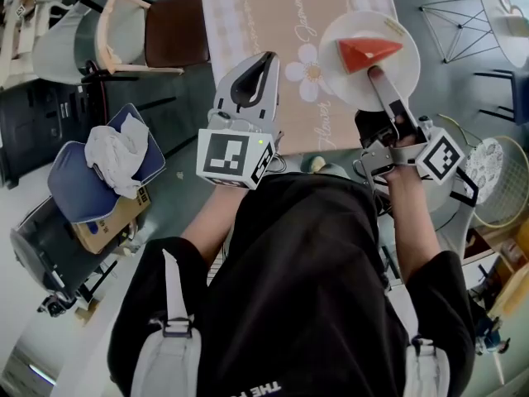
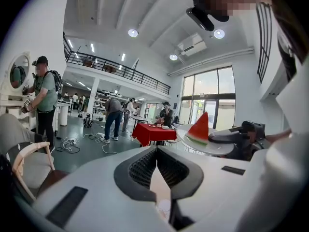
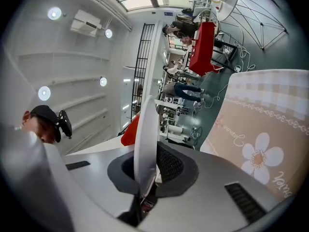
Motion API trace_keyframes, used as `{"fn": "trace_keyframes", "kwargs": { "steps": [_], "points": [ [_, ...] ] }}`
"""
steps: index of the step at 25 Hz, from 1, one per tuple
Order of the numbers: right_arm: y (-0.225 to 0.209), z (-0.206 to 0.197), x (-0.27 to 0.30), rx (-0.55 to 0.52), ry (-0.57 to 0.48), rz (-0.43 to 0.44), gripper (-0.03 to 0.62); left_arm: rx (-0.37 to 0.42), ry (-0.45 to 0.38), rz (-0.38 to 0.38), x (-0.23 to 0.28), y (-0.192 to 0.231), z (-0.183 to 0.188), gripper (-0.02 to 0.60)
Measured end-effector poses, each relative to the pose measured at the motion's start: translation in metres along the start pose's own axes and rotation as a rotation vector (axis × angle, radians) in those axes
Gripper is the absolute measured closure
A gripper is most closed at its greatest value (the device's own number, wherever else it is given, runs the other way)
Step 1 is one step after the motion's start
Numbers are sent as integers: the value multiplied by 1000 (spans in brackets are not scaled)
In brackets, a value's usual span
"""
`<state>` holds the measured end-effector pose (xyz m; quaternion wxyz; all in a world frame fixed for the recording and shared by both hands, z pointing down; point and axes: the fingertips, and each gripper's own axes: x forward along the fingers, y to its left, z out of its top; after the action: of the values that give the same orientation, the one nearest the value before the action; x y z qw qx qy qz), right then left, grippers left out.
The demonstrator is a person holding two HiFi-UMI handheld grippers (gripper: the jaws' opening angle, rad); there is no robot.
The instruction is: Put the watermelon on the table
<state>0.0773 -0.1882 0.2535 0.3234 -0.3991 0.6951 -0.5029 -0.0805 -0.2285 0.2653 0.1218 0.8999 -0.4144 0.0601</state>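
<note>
A red watermelon slice (image 1: 368,53) lies on a white plate (image 1: 347,85) held above the right part of the table. My right gripper (image 1: 382,79) is shut on the plate's near rim; in the right gripper view the plate (image 3: 146,129) stands edge-on between the jaws with the watermelon (image 3: 130,130) behind it. My left gripper (image 1: 263,66) is shut and holds nothing, hovering over the table's front left part. From the left gripper view the watermelon (image 2: 200,128) and plate (image 2: 205,145) appear to the right.
The table (image 1: 264,23) wears a beige cloth with a daisy print (image 1: 307,71). A chair (image 1: 149,31) stands at its left. A blue cushion with white cloth (image 1: 107,160) sits at left. Wire-frame stools (image 1: 463,23) are at right. People stand in the background (image 2: 113,117).
</note>
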Motion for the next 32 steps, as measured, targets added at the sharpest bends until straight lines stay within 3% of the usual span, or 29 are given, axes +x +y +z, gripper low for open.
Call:
{"fn": "trace_keyframes", "kwargs": {
  "steps": [18, 32],
  "points": [
    [8, -11, 24, -31, 10, -9, 571, -17, -17, -41, 7, 20, 6, 569],
    [4, -6, 19, 1, 70, 16, 569, -27, 1, 1, 11, 12, 0, 569]
  ]
}}
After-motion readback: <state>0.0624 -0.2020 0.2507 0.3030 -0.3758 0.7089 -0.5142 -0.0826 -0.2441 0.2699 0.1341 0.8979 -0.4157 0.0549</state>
